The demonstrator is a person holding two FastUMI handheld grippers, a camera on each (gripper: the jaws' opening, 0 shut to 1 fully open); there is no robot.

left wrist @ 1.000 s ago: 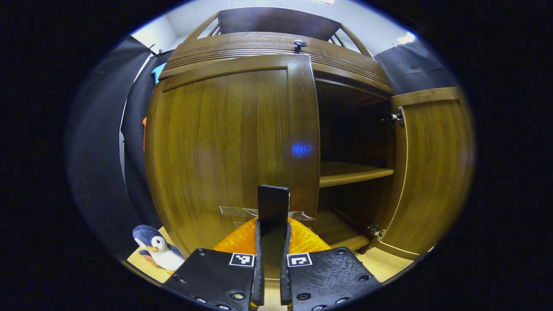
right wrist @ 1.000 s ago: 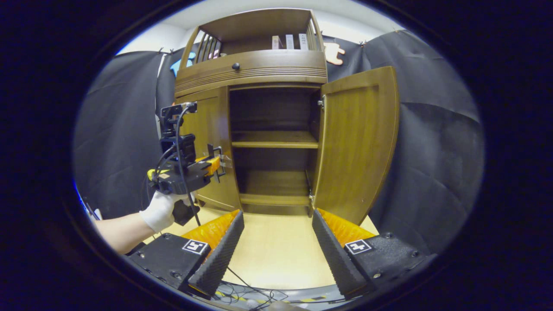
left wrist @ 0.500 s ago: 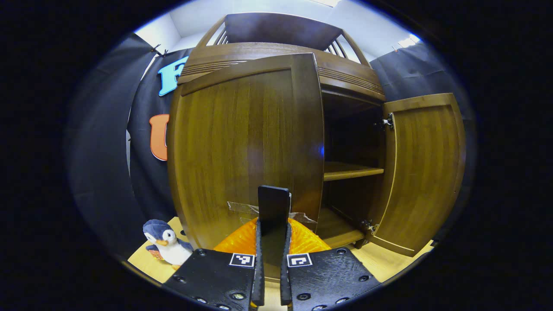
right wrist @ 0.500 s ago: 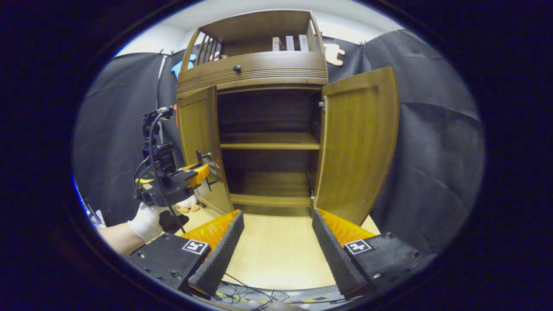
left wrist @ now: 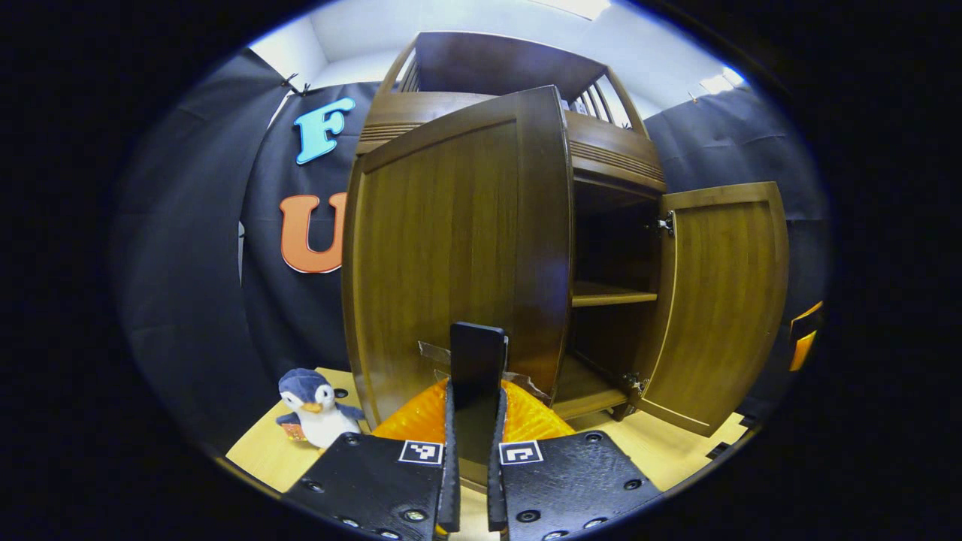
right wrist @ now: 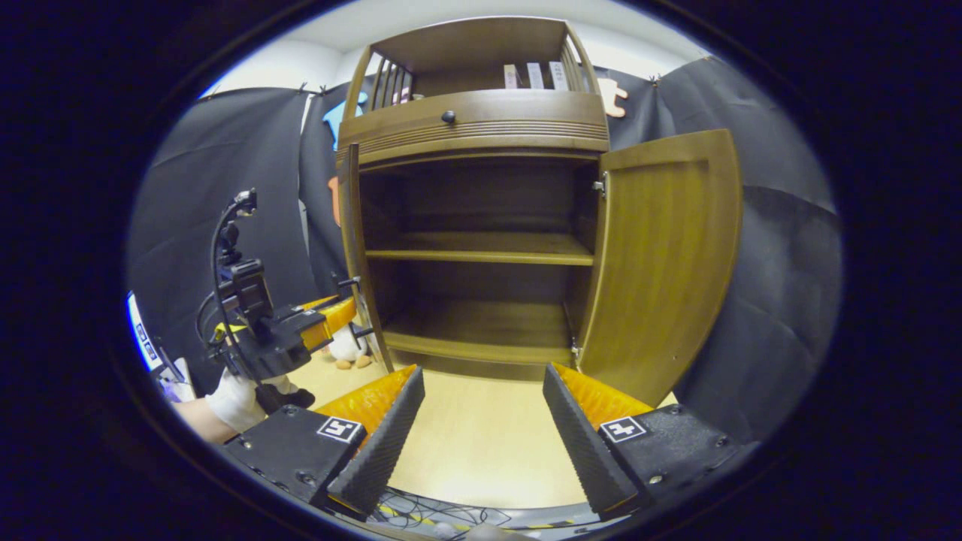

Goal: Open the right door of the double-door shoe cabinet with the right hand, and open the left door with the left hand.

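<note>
Black cloth hangs behind the shoe cabinet (right wrist: 481,225), which stands ahead of both your tongs. Your right gripper (right wrist: 481,421) is spread and holds nothing; the right door (right wrist: 661,263), beyond its right finger, stands wide open, so that part looks done. Your left gripper (left wrist: 475,361) is pressed together on a dark handle piece at the left door (left wrist: 458,255), directly ahead. This door is swung far out; I judge little remains except releasing it.

Bright ceiling light from above, dim cabinet interior (right wrist: 481,210), sharp focus, strong fisheye bending at edges
</note>
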